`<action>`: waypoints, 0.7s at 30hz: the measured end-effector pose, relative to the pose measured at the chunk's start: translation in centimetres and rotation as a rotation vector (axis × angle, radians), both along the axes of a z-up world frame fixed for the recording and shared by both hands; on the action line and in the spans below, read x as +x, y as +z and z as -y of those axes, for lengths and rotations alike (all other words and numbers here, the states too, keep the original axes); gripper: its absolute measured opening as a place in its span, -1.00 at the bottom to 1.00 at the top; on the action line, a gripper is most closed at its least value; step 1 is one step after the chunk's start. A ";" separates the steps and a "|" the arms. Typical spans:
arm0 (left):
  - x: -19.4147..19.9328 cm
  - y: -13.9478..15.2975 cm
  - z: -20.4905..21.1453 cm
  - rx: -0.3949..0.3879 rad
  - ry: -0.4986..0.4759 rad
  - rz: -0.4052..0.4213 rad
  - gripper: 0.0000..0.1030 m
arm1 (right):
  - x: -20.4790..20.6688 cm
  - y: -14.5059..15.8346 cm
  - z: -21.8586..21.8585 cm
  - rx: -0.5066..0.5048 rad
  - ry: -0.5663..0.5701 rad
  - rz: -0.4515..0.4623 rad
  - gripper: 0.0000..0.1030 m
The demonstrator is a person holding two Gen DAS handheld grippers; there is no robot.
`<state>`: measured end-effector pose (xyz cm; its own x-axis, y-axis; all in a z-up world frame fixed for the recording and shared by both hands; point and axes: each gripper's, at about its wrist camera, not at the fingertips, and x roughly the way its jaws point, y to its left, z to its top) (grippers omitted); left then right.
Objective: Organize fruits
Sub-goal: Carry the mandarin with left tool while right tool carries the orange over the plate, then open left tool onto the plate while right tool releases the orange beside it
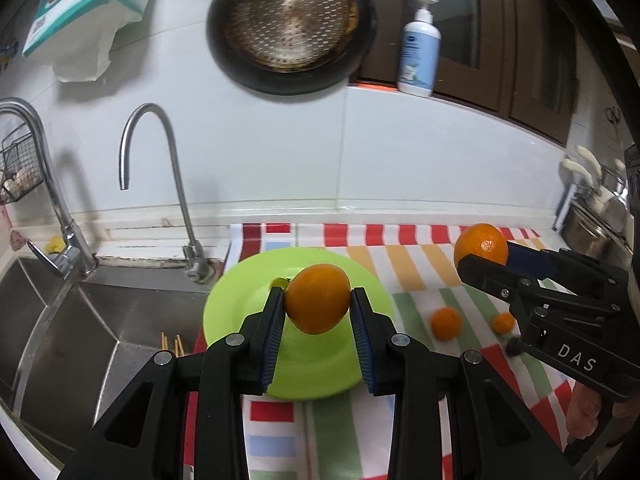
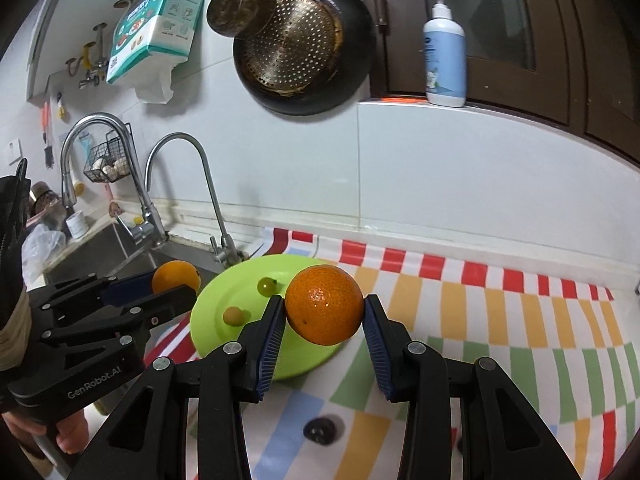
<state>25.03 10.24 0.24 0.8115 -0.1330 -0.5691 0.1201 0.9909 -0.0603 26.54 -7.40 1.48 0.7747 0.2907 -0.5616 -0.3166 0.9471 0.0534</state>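
Observation:
My left gripper is shut on an orange and holds it above the green plate. My right gripper is shut on a second orange, held over the plate's right edge. In the left wrist view the right gripper shows at the right with its orange. In the right wrist view the left gripper shows at the left with its orange. A green grape and a small yellow fruit lie on the plate. Two small oranges lie on the striped cloth.
A striped cloth covers the counter. A steel sink with two taps lies left of the plate. A dark fruit lies on the cloth in front. A pan hangs on the wall. A soap bottle stands on the ledge.

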 end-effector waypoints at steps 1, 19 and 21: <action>0.3 0.0 -0.2 -0.002 0.003 -0.002 -0.36 | 0.6 -0.1 -0.3 0.002 0.008 -0.011 -0.21; 8.2 -4.5 -3.1 0.042 0.022 -0.142 -0.37 | 11.8 -6.2 -5.6 -0.057 0.148 -0.279 -0.21; 9.0 -5.1 -3.2 0.045 0.019 -0.164 -0.36 | 12.7 -7.0 -6.0 -0.056 0.153 -0.308 -0.21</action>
